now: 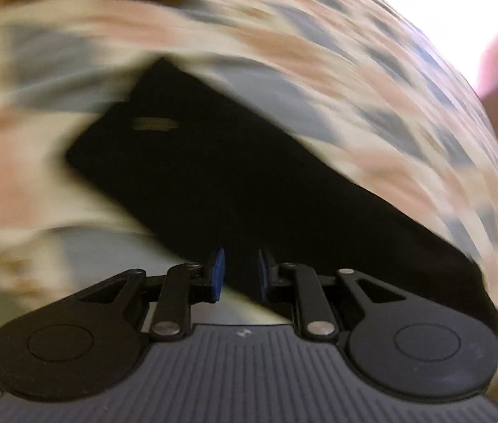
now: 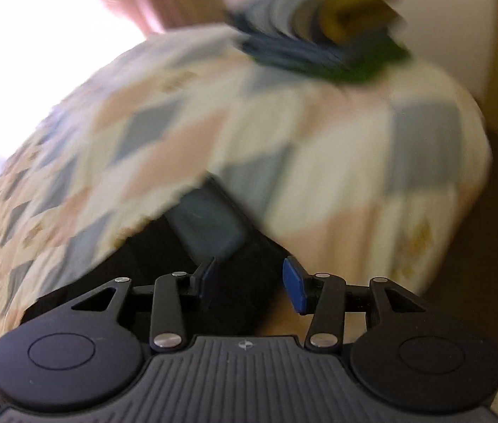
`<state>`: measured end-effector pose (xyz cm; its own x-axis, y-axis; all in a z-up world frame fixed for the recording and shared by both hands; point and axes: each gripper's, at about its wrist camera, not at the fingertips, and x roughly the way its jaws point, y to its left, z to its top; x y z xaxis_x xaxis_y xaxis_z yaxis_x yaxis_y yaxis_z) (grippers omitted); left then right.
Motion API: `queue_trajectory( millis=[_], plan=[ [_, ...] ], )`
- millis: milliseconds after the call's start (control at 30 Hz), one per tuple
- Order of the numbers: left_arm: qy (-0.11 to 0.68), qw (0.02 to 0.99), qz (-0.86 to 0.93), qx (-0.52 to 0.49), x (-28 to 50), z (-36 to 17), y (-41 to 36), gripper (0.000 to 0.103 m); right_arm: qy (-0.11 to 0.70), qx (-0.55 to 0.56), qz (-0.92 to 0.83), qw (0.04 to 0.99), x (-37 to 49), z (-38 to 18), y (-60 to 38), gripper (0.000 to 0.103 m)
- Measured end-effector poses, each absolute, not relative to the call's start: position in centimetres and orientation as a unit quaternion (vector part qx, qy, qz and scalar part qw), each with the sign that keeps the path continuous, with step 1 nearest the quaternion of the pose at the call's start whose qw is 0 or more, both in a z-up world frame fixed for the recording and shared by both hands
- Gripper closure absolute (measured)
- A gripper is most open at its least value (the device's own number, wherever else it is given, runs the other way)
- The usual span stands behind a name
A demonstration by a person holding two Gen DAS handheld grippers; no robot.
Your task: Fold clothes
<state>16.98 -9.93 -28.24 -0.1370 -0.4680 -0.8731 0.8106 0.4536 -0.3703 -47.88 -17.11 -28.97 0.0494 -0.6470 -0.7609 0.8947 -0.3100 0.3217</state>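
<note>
A black garment (image 1: 231, 183) lies flat on a patchwork bedspread (image 1: 319, 35) and reaches up to my left gripper (image 1: 240, 275). The blue pads (image 1: 219, 273) stand a small way apart with the garment's edge between them; I cannot tell whether they pinch it. In the right wrist view, black cloth with a grey label patch (image 2: 210, 225) lies just ahead of my right gripper (image 2: 249, 282), whose pads (image 2: 294, 290) are apart and hold nothing. Both views are motion-blurred.
A stack of folded clothes, blue, green and yellow (image 2: 337, 31), sits at the far end of the bed (image 2: 354, 141). A bright window with pink curtains (image 2: 164, 0) is at the left. Brown floor (image 2: 478, 246) lies to the right of the bed.
</note>
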Motion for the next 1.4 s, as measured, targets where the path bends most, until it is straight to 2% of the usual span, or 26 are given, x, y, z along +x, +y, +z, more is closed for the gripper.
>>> queue_trajectory(
  millis=[100,267,500,733,867,967,1167,1233,1267,1300,1400],
  plan=[
    [0.589,0.550,-0.572,0.152,11.8,-28.0,-17.0,0.082,0.171,0.423,-0.638,0.621,-45.3,-29.4,-18.1,0.057],
    [0.661,0.391,-0.626,0.139,3.6,-29.8,-27.8,0.077,0.209,0.419,-0.607,0.642,-42.2,-31.7,-17.5,0.057],
    [0.740,0.286,-0.592,0.139,-3.0,-34.1,-37.0,0.073,0.206,0.412,-0.626,0.629,-40.5,-32.1,-16.3,0.054],
    [0.799,0.219,-0.535,0.163,-6.1,-38.9,-39.8,0.073,0.183,0.421,-0.642,0.614,-39.2,-31.0,-16.2,0.050],
    [0.794,0.215,-0.538,0.186,-5.8,-38.9,-41.0,0.073,0.178,0.420,-0.646,0.611,-38.0,-30.3,-16.1,0.050],
    [0.765,0.240,-0.553,0.228,-4.7,-38.0,-41.4,0.068,0.174,0.420,-0.650,0.609,-37.1,-29.7,-16.1,0.051],
    [0.787,0.196,-0.533,0.240,-5.8,-40.2,-41.8,0.068,0.173,0.431,-0.641,0.610,-34.2,-29.9,-16.4,0.051],
    [0.792,0.185,-0.528,0.244,-6.7,-41.2,-42.0,0.072,0.179,0.441,-0.630,0.614,-32.7,-30.6,-16.5,0.051],
    [0.798,0.180,-0.525,0.236,-6.9,-41.7,-42.1,0.089,0.186,0.442,-0.626,0.615,-32.1,-30.9,-16.5,0.051],
    [0.798,0.184,-0.527,0.227,-6.8,-41.9,-42.2,0.093,0.195,0.441,-0.622,0.617,-31.4,-31.3,-16.6,0.052],
    [0.795,0.196,-0.543,0.189,-5.6,-42.8,-43.0,0.097,0.238,0.431,-0.617,0.614,-30.1,-32.6,-16.6,0.057]
  ],
)
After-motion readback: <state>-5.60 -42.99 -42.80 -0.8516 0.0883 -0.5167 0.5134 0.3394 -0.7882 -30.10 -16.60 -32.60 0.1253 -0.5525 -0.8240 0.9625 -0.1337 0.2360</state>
